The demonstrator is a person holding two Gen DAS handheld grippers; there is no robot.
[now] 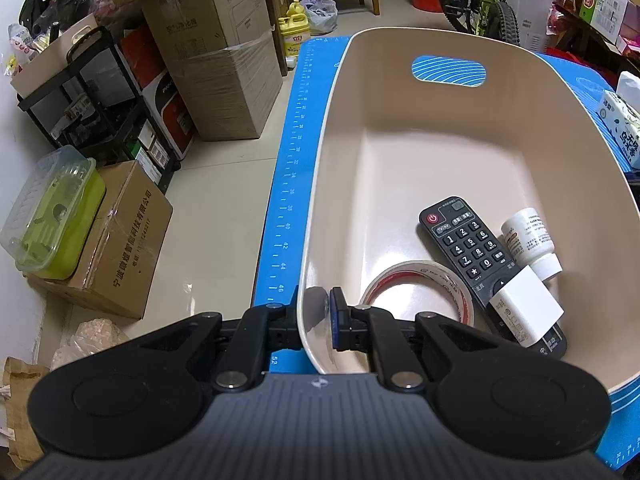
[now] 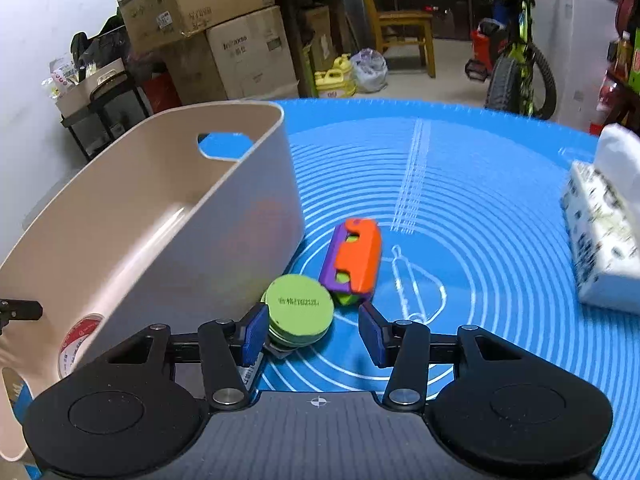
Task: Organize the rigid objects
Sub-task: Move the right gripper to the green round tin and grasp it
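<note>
Cluttered storage room vibes: cardboard boxes (image 1: 224, 68) stacked along the wall, a bike (image 2: 520, 60) and a wooden chair (image 2: 404, 28) at the back, and a blue mat (image 2: 480, 200) covering the table. On the mat sits a beige bin (image 1: 440, 128) with a cutout handle in its far wall. The left gripper (image 1: 314, 320) is clamped right on the bin's near rim, one finger outside the wall and one inside, jaws almost closed with just the wall between them. Inside the bin, at the near end, there's a black remote (image 1: 468, 244), a roll of tape (image 1: 420, 284) touching its left edge, a small white bottle (image 1: 528, 240) lying along the remote's right side, and a white charger (image 1: 524, 310) resting on top of the remote's lower end. Over on the right wrist view, the right gripper (image 2: 312, 334) hangs low over the mat with jaws wide open, holding nothing. A green tin (image 2: 300, 306) sits between its fingers, close against the left finger, just beside the bin's outer wall. Right behind it lies an orange-and-purple toy (image 2: 356, 258), touching or nearly touching the tin. A tissue pack (image 2: 600, 232) sits well off to the right, a bit blurred.
</note>
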